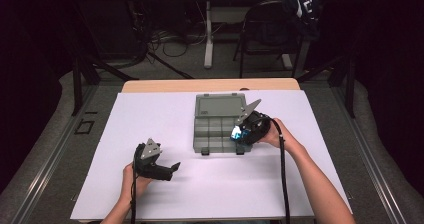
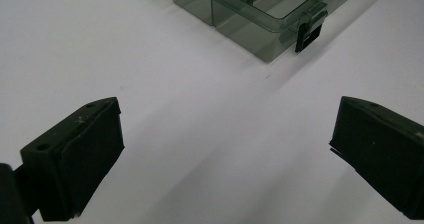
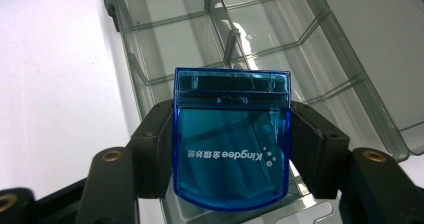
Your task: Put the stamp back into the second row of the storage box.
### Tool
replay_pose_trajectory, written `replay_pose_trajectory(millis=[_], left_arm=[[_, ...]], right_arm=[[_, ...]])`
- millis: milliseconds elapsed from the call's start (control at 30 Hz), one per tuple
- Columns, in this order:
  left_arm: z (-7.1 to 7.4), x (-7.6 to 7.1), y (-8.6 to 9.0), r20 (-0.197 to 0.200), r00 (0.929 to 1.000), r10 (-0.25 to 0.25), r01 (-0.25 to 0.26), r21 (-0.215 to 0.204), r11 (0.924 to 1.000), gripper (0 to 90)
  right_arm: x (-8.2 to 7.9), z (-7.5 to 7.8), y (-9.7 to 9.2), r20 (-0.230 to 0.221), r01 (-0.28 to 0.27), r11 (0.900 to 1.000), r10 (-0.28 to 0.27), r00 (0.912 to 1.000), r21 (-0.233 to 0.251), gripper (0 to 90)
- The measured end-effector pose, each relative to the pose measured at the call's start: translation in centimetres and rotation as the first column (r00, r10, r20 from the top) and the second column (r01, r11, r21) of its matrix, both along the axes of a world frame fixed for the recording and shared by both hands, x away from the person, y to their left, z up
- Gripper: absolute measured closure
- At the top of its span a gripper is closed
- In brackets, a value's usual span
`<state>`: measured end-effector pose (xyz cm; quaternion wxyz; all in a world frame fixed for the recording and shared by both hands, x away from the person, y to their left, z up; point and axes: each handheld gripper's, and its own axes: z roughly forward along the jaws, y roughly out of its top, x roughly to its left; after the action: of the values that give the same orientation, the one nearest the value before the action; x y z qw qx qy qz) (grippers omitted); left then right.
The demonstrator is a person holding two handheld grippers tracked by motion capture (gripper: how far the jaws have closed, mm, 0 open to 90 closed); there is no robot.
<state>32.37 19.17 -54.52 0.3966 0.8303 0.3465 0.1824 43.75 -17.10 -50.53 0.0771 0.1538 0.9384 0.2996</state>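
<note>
Over the organizer box (image 3: 310, 59), near its front right cells | my right gripper (image 3: 231, 149) clamps blue case (image 3: 231, 149), long axis along jaws | left gripper (image 2: 225, 154) wide open, empty, farther off

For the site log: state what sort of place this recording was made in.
Most likely a lab or studio recording bay, not a home. A work table is covered with a plain white sheet, dark curtains close in the sides, loose cables lie on the floor behind, and a folding chair stands by another desk.
</note>
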Motion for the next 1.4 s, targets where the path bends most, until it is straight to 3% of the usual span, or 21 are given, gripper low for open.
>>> replay_pose_trajectory(millis=[367, 533, 633, 700, 800, 867, 1000, 1033, 1067, 1100, 1133, 1233, 1300, 1333, 1400], left_arm=[[0.0, 0.0, 0.0, 0.0, 1.0, -0.001, 0.001, 0.0, 1.0, 0.0], [0.0, 0.0, 0.0, 0.001, 1.0, -0.001, 0.001, 0.0, 1.0, 0.0], [0.0, 0.0, 0.0, 0.002, 1.0, -0.002, 0.002, -0.001, 1.0, 0.0], [0.0, 0.0, 0.0, 0.005, 1.0, -0.003, 0.003, 0.0, 1.0, 0.0], [0.0, 0.0, 0.0, 0.005, 1.0, -0.003, 0.003, 0.0, 1.0, 0.0], [0.0, 0.0, 0.0, 0.006, 1.0, -0.003, 0.003, 0.0, 1.0, 0.0], [0.0, 0.0, -0.1, 0.005, 1.0, -0.004, 0.004, -0.002, 1.0, 0.0], [0.0, 0.0, -0.1, 0.005, 1.0, -0.005, 0.005, -0.002, 1.0, 0.0], [0.0, -0.1, -0.1, 0.005, 1.0, -0.004, 0.004, -0.002, 1.0, 0.0], [0.0, -0.1, -0.1, 0.005, 1.0, -0.004, 0.004, -0.001, 1.0, 0.0], [0.0, 0.0, -0.1, 0.006, 1.0, -0.005, 0.005, -0.001, 1.0, 0.0], [0.0, 0.0, 0.0, 0.008, 0.9999, -0.006, 0.006, -0.001, 1.0, 0.0], [0.0, 0.0, 0.0, 0.008, 0.9999, -0.007, 0.007, 0.0, 1.0, 0.0], [0.0, 0.0, 0.0, 0.009, 0.9999, -0.007, 0.007, -0.002, 1.0, 0.0], [0.0, 0.0, 0.0, 0.008, 0.9999, -0.007, 0.007, 0.0, 1.0, 0.0]], right_arm=[[0.0, -0.2, 0.0, -0.025, -0.005, 1.0, 0.005, 0.9997, -0.006, 39.7], [0.1, -0.4, -0.1, -0.038, 0.012, 0.9999, -0.012, 0.9992, 0.001, 30.6], [0.1, -0.2, -0.2, -0.061, 0.031, 0.9992, -0.033, 0.9976, -0.025, 25.7], [0.1, -0.6, -0.2, -0.045, 0.057, 0.9978, -0.055, 0.9974, 0.035, 21.9], [0.1, -0.2, -0.6, -0.066, 0.062, 0.998, -0.062, 0.9959, 0.011, 19.7], [-0.1, -0.1, -0.7, -0.057, 0.072, 0.997, -0.07, 0.9959, 0.03, 19.3], [-0.6, 0.2, -0.9, -0.03, 0.094, 0.9947, -0.093, 0.9952, 0.041, 26.3], [-0.8, 0.1, -0.8, -0.005, 0.114, 0.9892, -0.114, 0.9934, 0.092, 30.7], [-0.9, 0.1, -0.8, 0.012, 0.118, 0.9869, -0.12, 0.9927, 0.11, 34.7], [-1.1, 0.7, -1.0, -0.007, 0.123, 0.9917, -0.123, 0.9924, 0.037, 37.7], [-1.3, 0.5, -1.0, 0.022, 0.13, 0.988, -0.132, 0.991, 0.083, 40.0], [-1.8, 0.6, -1.0, 0.055, 0.155, 0.9817, -0.162, 0.9853, 0.111, 47.2], [-2.1, 0.7, -1.2, 0.044, 0.165, 0.9788, -0.172, 0.9841, 0.12, 45.0], [-2.2, 0.6, -1.2, 0.048, 0.174, 0.9742, -0.182, 0.9821, 0.144, 40.9], [-2.5, 0.5, -1.3, 0.036, 0.191, 0.9704, -0.198, 0.9795, 0.148, 34.4]])
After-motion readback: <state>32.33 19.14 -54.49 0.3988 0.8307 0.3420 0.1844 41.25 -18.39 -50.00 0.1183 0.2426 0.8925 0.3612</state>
